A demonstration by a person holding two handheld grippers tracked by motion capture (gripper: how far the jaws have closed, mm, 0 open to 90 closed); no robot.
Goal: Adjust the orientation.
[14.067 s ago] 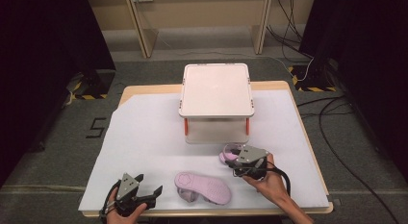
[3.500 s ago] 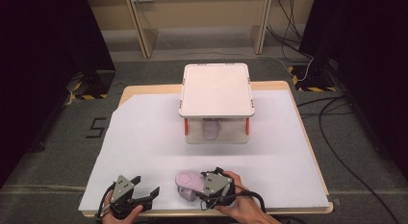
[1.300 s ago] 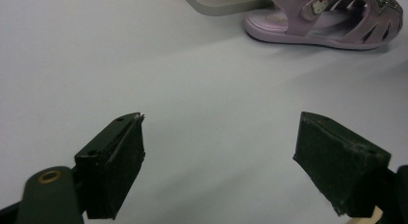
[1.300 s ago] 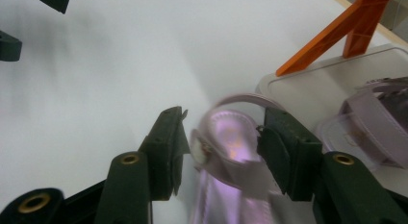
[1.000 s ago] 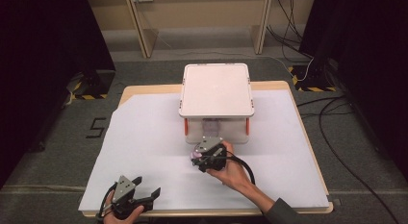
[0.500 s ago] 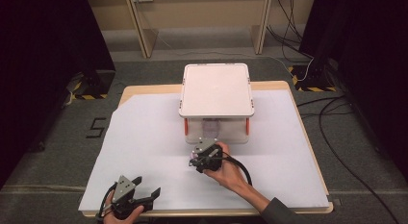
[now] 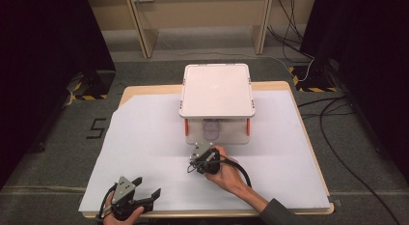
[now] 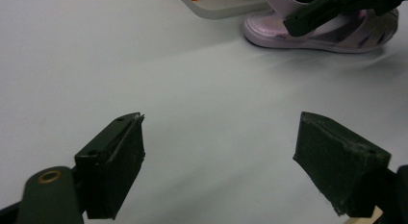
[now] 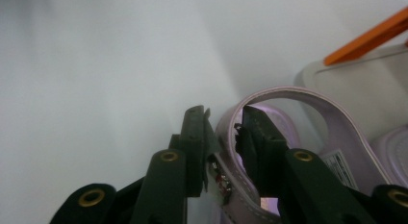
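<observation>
White paper covers the table (image 7: pixel 144 138); we take the small rack (image 7: pixel 217 90) as landmark. Well left of and nearer than the rack, our left hand-held gripper (image 7: pixel 144 198) sits idle, jaws spread wide with nothing between them. Just in front of the rack's open lower tier, our right hand-held gripper (image 9: pixel 223 137) has just been closing its jaws and now pinches the heel strap of the pink sandal (image 8: pixel 320 29). One sandal (image 7: pixel 211 129) already lies under the rack top. Judged step: stowing the second. Next move calls for sliding it in beside the first, clearing the orange posts.
</observation>
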